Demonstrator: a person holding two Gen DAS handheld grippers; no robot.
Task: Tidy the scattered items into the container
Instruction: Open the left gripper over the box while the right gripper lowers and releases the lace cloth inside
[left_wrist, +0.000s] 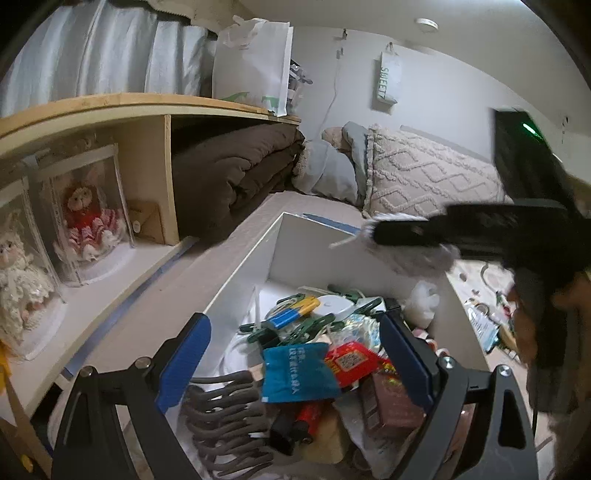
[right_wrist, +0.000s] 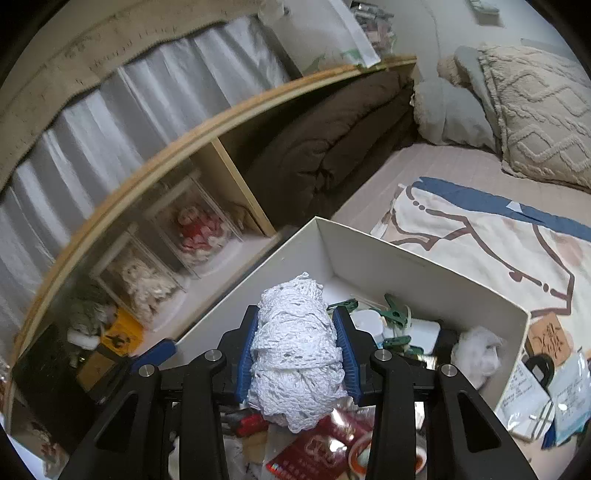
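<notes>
Lace trouble possible: right gripper (right_wrist: 295, 354) pinches the white crocheted lace bundle (right_wrist: 295, 350) above the white cardboard box (right_wrist: 424, 258); loose folds could snag beside wide-open, empty left gripper (left_wrist: 291, 362).

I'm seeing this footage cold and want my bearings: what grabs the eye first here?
The white box on the bed, crammed with packets, green clips and oddments. Above it, the right gripper squeezes a bundle of white lace, while the left gripper hangs open over a blue packet. On the wooden shelf beside the bed stand dolls in clear cases.
</notes>
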